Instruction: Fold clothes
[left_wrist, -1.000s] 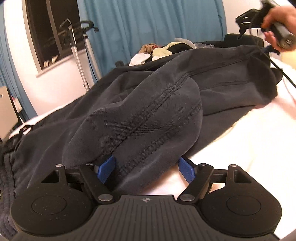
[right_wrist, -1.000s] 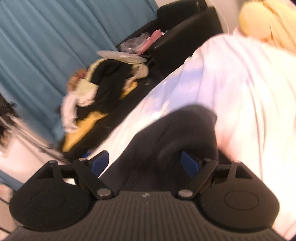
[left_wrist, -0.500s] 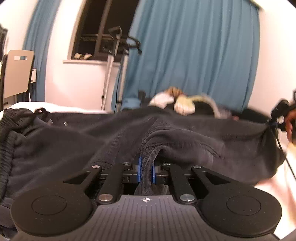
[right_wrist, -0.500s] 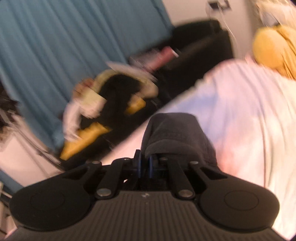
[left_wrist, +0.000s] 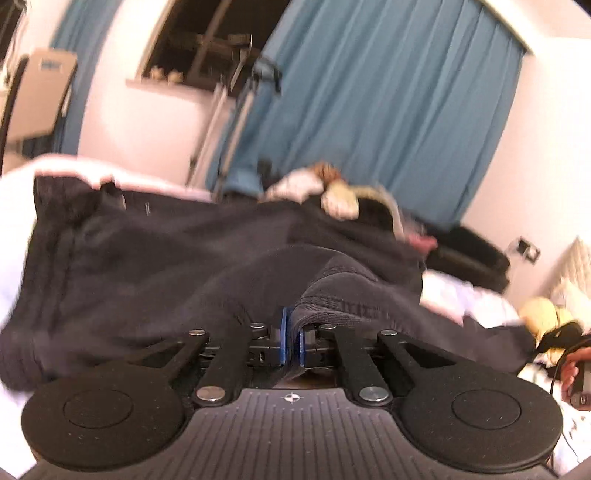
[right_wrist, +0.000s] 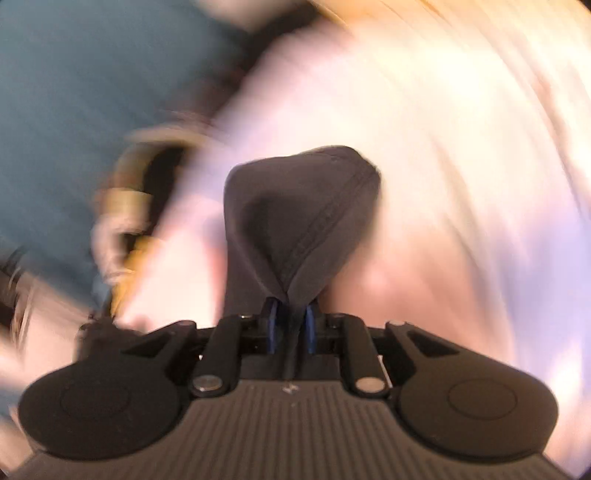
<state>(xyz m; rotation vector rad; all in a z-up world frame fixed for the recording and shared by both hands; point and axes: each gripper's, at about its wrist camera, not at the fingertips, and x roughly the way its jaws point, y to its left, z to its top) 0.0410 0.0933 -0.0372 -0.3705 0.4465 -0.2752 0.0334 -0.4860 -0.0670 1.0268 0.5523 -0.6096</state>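
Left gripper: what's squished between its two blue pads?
A fold of the dark garment sits pinched between the left gripper's blue pads, clearest in the left wrist view.

Black claw (left_wrist: 291, 341), blue pads (left_wrist: 283, 334), silver screws (left_wrist: 208, 393)

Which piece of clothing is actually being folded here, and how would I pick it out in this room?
Start at the blue curtain, then drop to the white bed before it. The wide dark garment spread across the bed is the one; both the left hand-held gripper and the right hand-held gripper pinch it. Unlike the colourful clothes pile behind, it is plain charcoal.
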